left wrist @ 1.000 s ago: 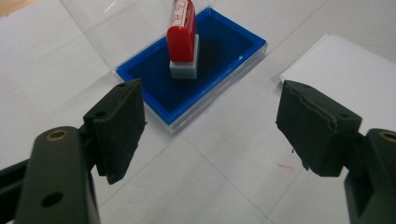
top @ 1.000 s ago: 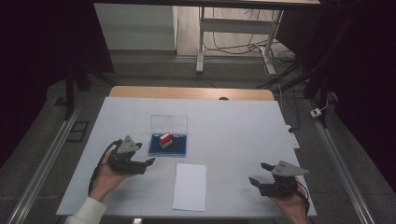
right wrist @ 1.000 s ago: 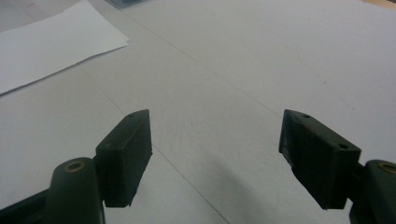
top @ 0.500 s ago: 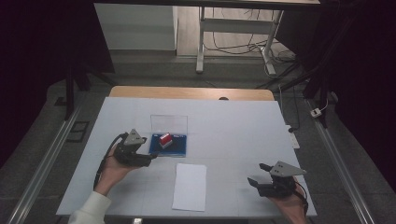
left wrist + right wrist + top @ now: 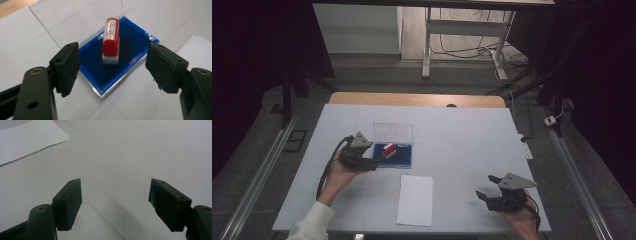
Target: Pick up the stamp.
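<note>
L gripper [image 5: 112, 67] jaws wide apart, straddling the red stamp [image 5: 111, 40] at 12 o'clock, w/ stamp resting on blue ink pad [image 5: 132, 47], clear lid [image 5: 75, 22] up, likely lining up a grab. R gripper [image 5: 115, 202] gaping too, parked; paper [image 5: 415, 199] at its 9 o'clock.

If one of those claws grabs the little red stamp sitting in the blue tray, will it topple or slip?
The red stamp lies on its side in the blue ink pad tray, so toppling seems unlikely. Its rounded, glossy-looking body may slip or twist between flat pads. It looks small and probably light, so the open left gripper should lift it easily.
</note>
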### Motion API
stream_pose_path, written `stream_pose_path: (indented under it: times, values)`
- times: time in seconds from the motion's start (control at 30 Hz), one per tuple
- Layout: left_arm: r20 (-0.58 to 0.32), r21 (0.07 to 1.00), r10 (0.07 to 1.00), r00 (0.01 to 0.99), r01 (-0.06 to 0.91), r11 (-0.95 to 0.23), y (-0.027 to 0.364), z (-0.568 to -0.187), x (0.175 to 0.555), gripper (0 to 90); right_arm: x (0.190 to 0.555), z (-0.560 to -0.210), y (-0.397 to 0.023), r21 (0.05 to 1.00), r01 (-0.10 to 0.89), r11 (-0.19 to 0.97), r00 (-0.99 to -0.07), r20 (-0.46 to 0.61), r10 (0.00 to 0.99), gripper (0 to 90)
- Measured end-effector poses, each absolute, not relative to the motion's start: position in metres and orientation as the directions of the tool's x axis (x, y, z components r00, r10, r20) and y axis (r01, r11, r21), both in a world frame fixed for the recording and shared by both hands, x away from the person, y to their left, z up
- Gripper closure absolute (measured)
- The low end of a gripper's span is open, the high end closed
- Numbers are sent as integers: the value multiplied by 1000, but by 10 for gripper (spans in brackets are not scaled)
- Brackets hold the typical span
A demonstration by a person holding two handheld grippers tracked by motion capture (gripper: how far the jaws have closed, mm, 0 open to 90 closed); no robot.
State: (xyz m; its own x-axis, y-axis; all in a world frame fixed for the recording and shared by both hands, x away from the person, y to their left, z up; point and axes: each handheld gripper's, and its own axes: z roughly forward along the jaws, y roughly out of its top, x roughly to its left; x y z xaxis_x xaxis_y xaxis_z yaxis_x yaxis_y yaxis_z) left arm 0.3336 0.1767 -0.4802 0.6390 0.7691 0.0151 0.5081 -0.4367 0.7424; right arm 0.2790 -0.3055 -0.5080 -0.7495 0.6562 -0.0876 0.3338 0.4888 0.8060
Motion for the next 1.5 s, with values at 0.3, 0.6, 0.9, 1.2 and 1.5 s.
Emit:
stream_pose_path:
  times: [0.3, 0.6, 0.9, 1.2, 1.5]
  values:
    - [10, 741, 777, 629, 517, -428, 170, -483, 348, 303, 280, -510, -304, 802, 330, 497, -752, -95, 652, 265]
    - [-1, 731, 780, 626, 533, -427, 163, -491, 362, 330, 280, -510, -305, 798, 335, 501, -750, -96, 655, 266]
    - [6, 726, 765, 645, 523, -447, 153, -496, 369, 411, 280, -512, -305, 795, 335, 505, -750, -99, 654, 267]
    - [10, 727, 752, 659, 511, -458, 150, -498, 372, 585, 281, -512, -305, 792, 337, 509, -753, -98, 651, 268]
    - [6, 723, 744, 669, 511, -465, 148, -498, 374, 692, 280, -512, -306, 789, 341, 511, -750, -100, 654, 269]
